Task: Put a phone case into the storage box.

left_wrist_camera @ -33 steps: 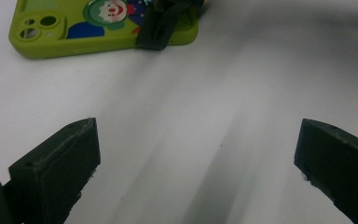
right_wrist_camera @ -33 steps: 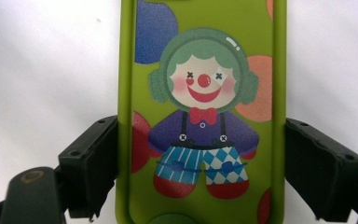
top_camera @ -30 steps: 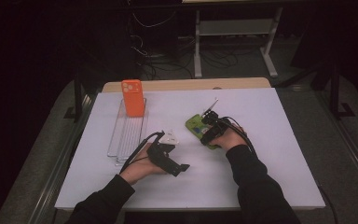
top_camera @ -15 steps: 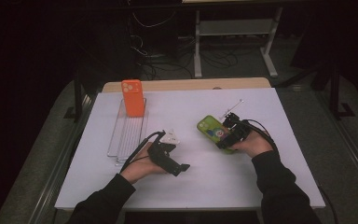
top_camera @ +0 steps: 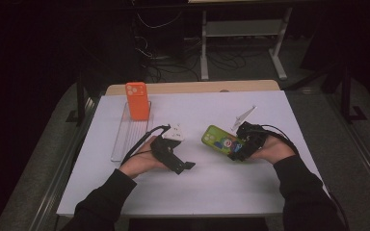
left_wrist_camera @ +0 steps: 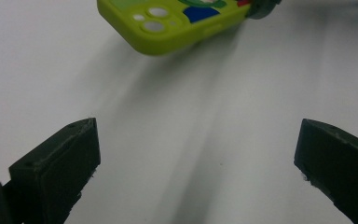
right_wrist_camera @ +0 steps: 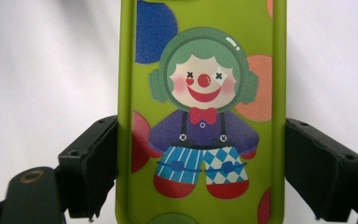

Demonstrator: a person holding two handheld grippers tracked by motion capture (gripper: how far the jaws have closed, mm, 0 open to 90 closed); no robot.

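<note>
White table [top_camera: 250,192] under dim light, dark room behind. The green phone case [top_camera: 217,138] is clamped across its width by the right gripper [top_camera: 237,147] fingers [right_wrist_camera: 91,163] — long axis running straight out from them, toward the left gripper [top_camera: 183,166]. That gripper's fingers [left_wrist_camera: 58,163] stand wide, nothing between, the case just beyond them. An orange phone case [top_camera: 137,100] stands upright in the clear rack [top_camera: 125,137], left of the green one — the left hand is nearer it.

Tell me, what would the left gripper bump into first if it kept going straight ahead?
Probably the green phone case, held by the right gripper. The left gripper has open jaws and bare white table ahead, then the case, though depth is hard to judge.
</note>
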